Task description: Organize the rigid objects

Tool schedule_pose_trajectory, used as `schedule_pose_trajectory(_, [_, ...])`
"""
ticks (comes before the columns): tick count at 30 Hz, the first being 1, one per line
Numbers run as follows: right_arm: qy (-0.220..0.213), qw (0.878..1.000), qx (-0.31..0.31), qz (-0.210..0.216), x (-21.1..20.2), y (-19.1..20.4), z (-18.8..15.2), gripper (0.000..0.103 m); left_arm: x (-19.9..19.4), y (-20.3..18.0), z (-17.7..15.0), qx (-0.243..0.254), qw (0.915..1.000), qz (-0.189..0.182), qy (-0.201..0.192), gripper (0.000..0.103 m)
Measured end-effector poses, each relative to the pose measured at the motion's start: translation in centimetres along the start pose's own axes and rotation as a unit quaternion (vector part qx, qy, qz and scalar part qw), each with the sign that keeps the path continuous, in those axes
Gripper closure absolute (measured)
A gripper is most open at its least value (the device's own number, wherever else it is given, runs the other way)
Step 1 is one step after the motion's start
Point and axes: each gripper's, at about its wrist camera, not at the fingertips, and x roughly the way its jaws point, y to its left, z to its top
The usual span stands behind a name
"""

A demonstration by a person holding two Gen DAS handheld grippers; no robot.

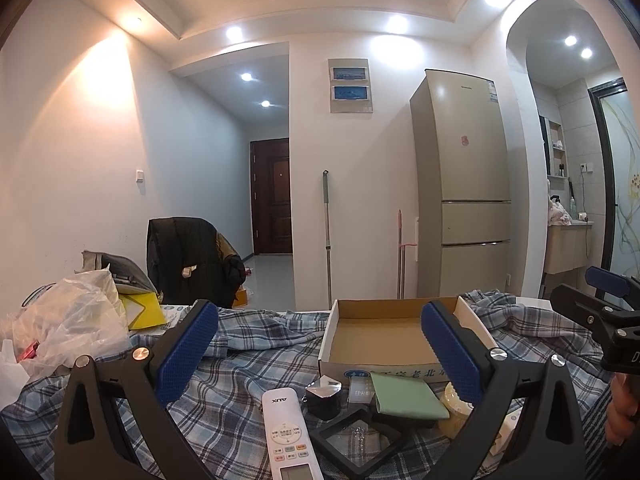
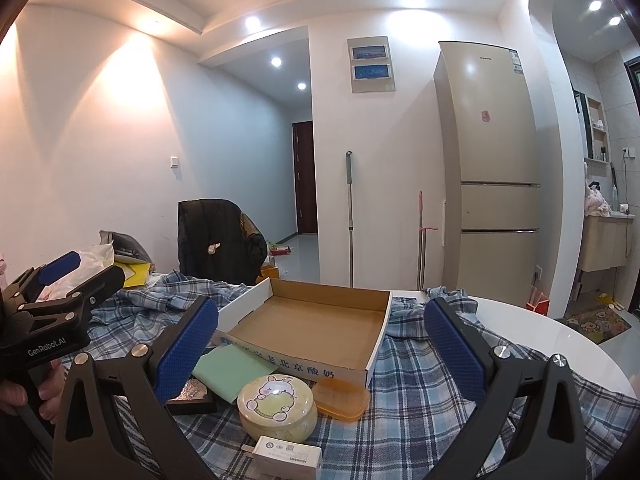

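An empty cardboard tray point(image 1: 380, 340) point(image 2: 300, 364) lies on the plaid cloth. In front of it, the left wrist view shows a white remote point(image 1: 288, 432), a small black box point(image 1: 324, 396), a black frame case point(image 1: 356, 440), a green notebook point(image 1: 408, 396) and a round tin point(image 1: 454, 416). The right wrist view shows the green notebook point(image 2: 232, 368), the rabbit tin point(image 2: 276, 404), an orange plastic box point(image 2: 340, 398), a white charger point(image 2: 288, 460) and a black frame point(image 2: 192, 396). My left gripper point(image 1: 320, 348) point(image 2: 80, 276) and right gripper point(image 2: 320, 350) point(image 1: 592, 294) hover open above these, holding nothing.
Plastic bags point(image 1: 68, 320) and a yellow packet point(image 1: 144, 312) pile up at the table's left. A chair with a black jacket point(image 1: 192, 256) stands behind. The white round table point(image 2: 540, 332) shows bare at the right. A fridge point(image 2: 492, 168) and mops stand at the far wall.
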Motion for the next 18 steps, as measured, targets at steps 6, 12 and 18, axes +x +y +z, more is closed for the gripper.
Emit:
schedule_pose_trajectory(6, [0.002, 1.0, 0.0, -0.001, 0.07, 0.04, 0.17, 0.0, 0.02, 0.07, 0.03, 0.001, 1.0, 0.0, 0.0, 0.0])
schedule_pose_trajectory(12, [0.001, 1.0, -0.001, -0.001, 0.04, 0.04, 0.19, 0.0, -0.04, 0.03, 0.01, -0.001, 1.0, 0.001, -0.001, 0.0])
schedule_pose_trajectory(18, [0.007, 1.0, -0.006, -0.001, 0.12, 0.18, 0.19, 0.0, -0.03, 0.09, 0.02, -0.002, 1.0, 0.0, -0.001, 0.0])
